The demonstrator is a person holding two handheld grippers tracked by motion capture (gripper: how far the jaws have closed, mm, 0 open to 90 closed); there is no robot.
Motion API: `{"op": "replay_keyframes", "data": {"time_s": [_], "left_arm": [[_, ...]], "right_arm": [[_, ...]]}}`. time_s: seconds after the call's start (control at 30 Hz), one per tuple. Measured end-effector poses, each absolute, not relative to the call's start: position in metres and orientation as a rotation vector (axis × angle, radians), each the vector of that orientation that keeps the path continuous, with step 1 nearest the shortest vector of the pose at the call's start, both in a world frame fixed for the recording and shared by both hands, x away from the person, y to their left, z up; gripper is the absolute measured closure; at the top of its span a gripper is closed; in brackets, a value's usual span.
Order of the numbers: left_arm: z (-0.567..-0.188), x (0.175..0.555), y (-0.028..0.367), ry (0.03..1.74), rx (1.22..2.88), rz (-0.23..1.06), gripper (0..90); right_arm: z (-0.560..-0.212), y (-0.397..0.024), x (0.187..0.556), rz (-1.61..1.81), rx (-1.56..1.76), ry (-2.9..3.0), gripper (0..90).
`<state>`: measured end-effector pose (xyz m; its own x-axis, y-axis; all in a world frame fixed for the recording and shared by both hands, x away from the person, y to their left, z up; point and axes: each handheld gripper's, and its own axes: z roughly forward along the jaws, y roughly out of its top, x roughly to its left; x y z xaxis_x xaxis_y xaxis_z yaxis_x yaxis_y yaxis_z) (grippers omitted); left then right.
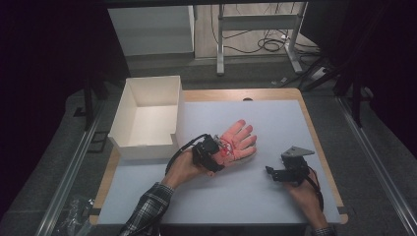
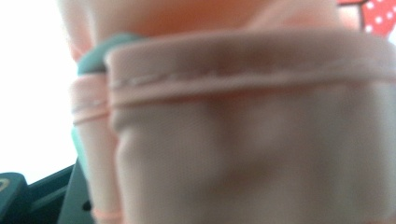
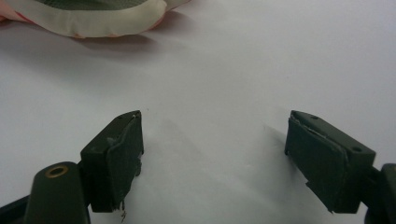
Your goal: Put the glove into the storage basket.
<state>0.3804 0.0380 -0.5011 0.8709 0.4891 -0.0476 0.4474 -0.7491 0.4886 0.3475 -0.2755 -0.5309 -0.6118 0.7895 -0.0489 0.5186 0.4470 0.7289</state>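
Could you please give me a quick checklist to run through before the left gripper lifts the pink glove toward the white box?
1. Left gripper shut on the pink glove at its cuff: ok.
2. Grip holds both cuff layers: cannot tell, the close view is blurred.
3. White box open, standing left of the glove: ok.
4. Right gripper open, apart from the glove: ok.
5. Bare mat around the glove: ok.
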Motion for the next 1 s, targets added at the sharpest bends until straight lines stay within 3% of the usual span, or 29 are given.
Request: {"op": "replay_keyframes", "data": {"time_s": [1.0], "left_arm": [[-0.432,0.403,0.043,0.859,2.45,0.251,39.6]], "right_arm": [[-0.531,-0.275,0.347,0.975,1.106,2.318,19.6]]}}
